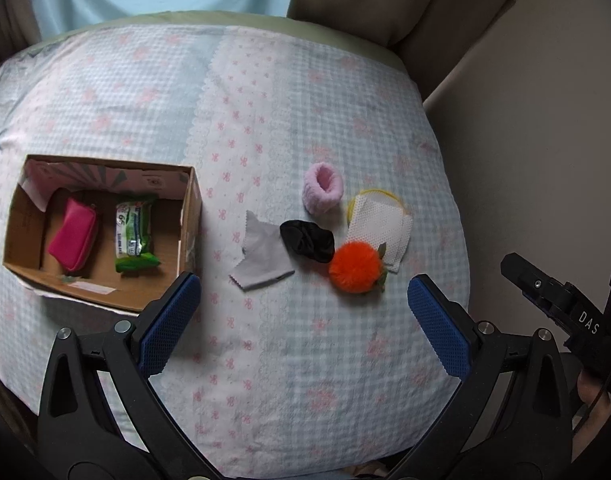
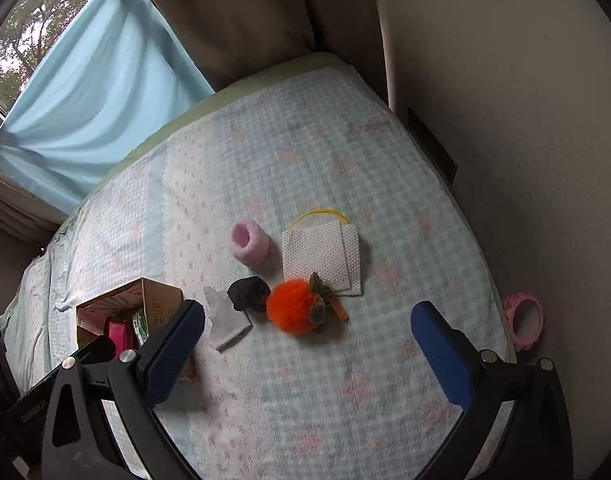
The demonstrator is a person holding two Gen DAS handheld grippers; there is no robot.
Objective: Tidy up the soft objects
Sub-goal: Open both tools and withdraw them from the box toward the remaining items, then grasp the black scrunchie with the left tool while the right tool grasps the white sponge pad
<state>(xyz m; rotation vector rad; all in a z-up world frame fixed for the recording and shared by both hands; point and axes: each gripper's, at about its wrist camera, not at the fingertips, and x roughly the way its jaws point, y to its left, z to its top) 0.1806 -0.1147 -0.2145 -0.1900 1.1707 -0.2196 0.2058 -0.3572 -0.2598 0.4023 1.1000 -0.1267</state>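
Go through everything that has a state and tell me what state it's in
Cardboard box: open.
Pink pouch: in box, zipped.
Wipes pack: in box, lying flat.
Grey cloth: crumpled, loose.
Black scrunchie: bunched, overlapping the cloth.
Left claw: open, empty.
Right claw: open, empty.

One cardboard box (image 1: 191, 216) holding two items, five soft things loose on the bedspread (image 1: 265, 360)
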